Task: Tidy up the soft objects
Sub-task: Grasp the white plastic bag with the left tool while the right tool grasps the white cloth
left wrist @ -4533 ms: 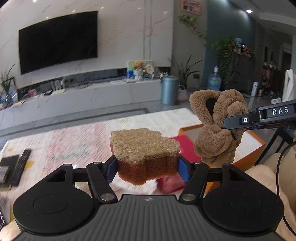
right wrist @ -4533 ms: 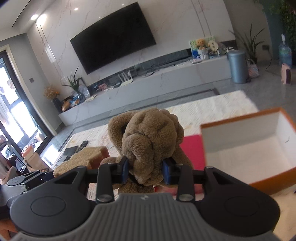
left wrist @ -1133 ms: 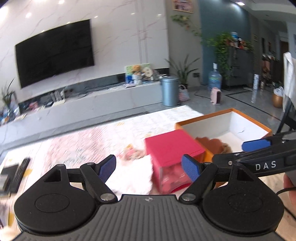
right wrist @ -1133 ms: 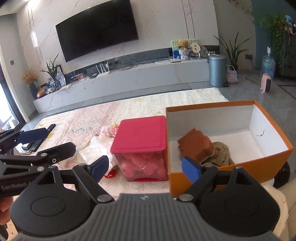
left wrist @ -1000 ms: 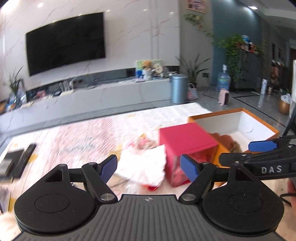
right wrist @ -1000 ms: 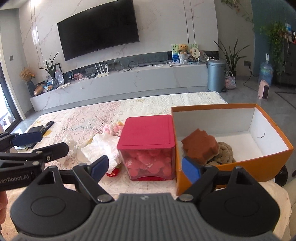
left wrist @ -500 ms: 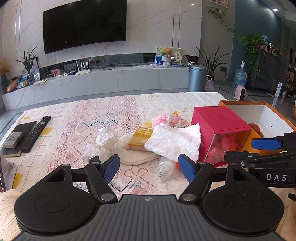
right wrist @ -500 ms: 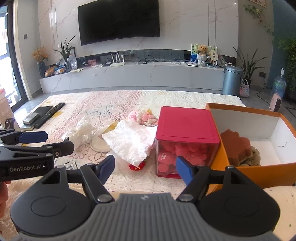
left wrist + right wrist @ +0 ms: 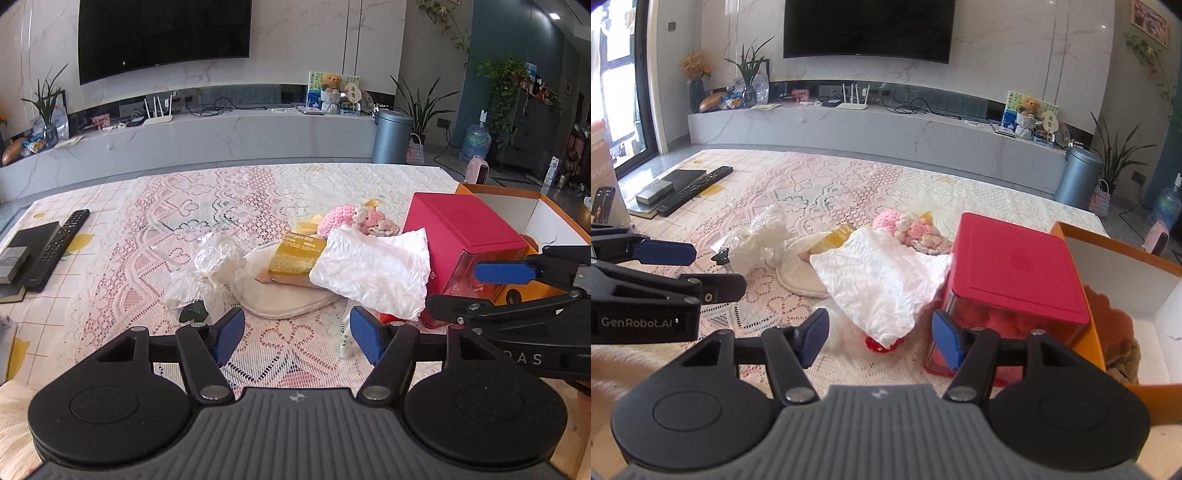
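Crumpled white cloth (image 9: pixel 875 284) beside red box (image 9: pixel 1012 269)

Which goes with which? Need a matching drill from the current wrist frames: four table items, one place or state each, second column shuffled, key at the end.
Things:
1. red-lidded box
2. white crumpled cloth
3. remote control
4. brown sponge

Places or states:
A. inside the orange box
B. at the table's far left edge, beside a dark book
C. draped over the pile, next to the pink crochet toy
D. standing right against the orange box's outer wall

Pairs: 1-D, 2-C, 3-B, 4-A
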